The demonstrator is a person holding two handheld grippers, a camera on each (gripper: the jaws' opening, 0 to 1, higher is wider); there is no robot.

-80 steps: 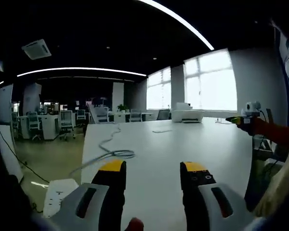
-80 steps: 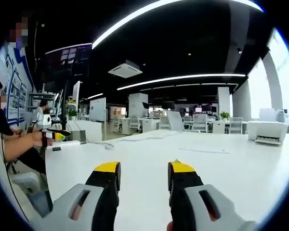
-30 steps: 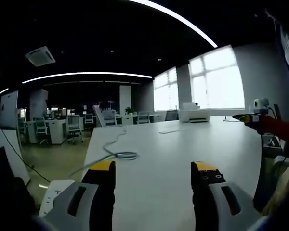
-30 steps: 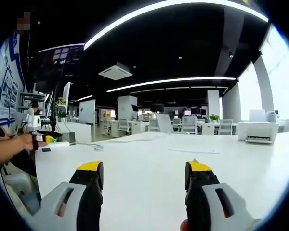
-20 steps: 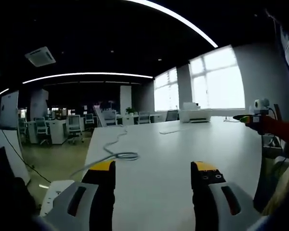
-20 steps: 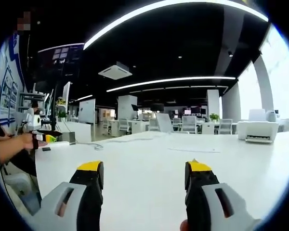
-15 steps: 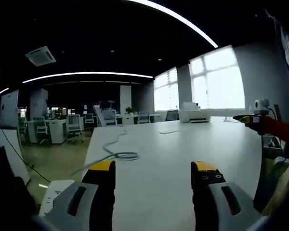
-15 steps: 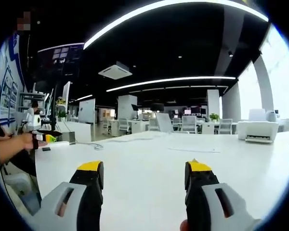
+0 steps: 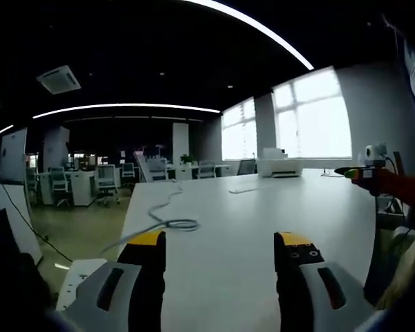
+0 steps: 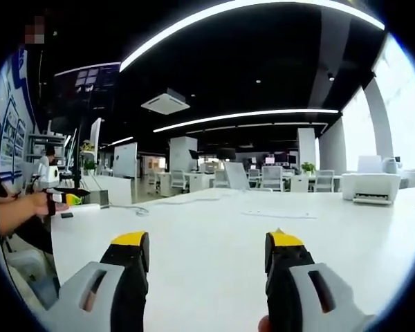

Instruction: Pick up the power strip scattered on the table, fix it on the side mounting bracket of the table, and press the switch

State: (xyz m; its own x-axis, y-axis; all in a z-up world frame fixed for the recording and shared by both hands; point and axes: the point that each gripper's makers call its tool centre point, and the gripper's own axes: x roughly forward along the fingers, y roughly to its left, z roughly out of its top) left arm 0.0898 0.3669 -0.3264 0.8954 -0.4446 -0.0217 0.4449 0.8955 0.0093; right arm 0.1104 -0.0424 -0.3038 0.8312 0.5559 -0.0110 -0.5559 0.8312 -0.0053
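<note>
While both tongs (image 9: pixel 220 242) (image 10: pixel 206 242) gape empty, the power strip (image 9: pixel 75 275) lies lengthwise beside the left one.

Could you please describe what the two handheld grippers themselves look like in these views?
Both look alike. The left gripper and the right gripper each have two black jaws capped with yellow tips, rising from light grey moulded bodies with a dark elongated slot on each side. In the left gripper view, an orange-red sleeve shows behind the right gripper.
</note>
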